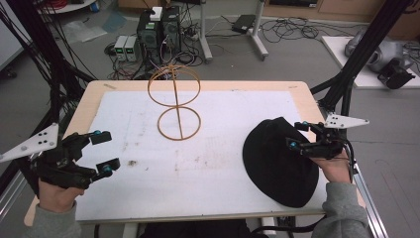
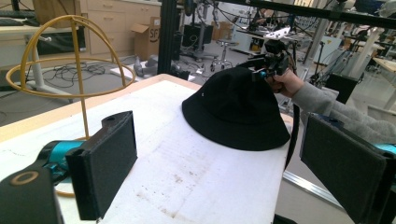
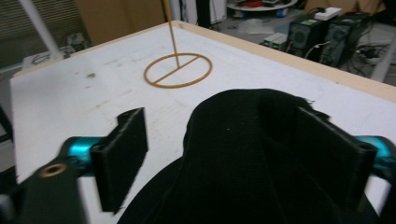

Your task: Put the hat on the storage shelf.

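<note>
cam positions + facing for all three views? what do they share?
High view: above the table's near side, facing forward and down; both forearms, left gripper, right gripper.
Left gripper view: between its own jaws, across the table at the black hat and the other hand.
Right gripper view: low over the hat, facing the wire hat stand.
Shared: all three show hat and stand.

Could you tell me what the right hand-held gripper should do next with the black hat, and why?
Probably finish closing the right hand-held gripper on the black bucket hat. Its jaws straddle the hat's crown, with a visible gap on one side, so no firm grip shows yet. The wire hat stand stands bare.
</note>
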`<state>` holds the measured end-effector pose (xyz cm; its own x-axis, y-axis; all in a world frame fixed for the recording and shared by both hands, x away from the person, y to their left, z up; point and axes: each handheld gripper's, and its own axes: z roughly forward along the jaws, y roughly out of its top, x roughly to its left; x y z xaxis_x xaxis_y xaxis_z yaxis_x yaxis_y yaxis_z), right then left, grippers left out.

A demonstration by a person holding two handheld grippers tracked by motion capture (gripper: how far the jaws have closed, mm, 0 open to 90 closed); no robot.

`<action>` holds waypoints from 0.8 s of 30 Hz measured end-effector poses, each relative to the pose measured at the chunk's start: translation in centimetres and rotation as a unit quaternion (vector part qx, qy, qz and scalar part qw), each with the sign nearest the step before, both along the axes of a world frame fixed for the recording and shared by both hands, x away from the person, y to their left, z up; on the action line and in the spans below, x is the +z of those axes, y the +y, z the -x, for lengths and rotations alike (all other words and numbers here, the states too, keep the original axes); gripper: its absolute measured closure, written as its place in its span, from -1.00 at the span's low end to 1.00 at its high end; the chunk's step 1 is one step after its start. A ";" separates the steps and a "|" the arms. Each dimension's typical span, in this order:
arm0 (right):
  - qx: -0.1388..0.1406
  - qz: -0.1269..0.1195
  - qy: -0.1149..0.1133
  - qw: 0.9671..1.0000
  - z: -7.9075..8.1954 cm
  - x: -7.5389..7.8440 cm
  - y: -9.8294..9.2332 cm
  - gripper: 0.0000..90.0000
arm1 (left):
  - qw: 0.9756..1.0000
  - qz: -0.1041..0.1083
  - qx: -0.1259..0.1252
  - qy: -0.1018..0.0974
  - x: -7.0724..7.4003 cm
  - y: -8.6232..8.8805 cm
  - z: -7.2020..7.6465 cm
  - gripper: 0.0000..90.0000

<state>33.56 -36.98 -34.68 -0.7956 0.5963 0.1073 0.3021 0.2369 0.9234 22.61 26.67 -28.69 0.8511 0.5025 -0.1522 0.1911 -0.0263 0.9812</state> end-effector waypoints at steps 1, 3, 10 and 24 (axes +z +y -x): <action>-0.001 0.003 -0.001 1.000 0.0 0.0 0.0 -0.37 | 1.000 0.000 0.000 -0.001 0.0 0.0 0.0 -0.75; -0.003 0.008 -0.005 1.000 0.0 0.0 0.0 -0.20 | 1.000 -0.001 0.001 -0.001 0.0 0.1 0.0 -0.75; -0.023 0.037 -0.014 0.999 0.2 0.0 0.0 0.65 | 1.000 -0.001 0.003 -0.001 0.0 0.2 0.1 -0.75; -0.017 0.038 -0.016 0.999 0.3 0.1 0.0 0.83 | 1.000 0.003 0.003 -0.003 0.1 0.4 0.2 -0.75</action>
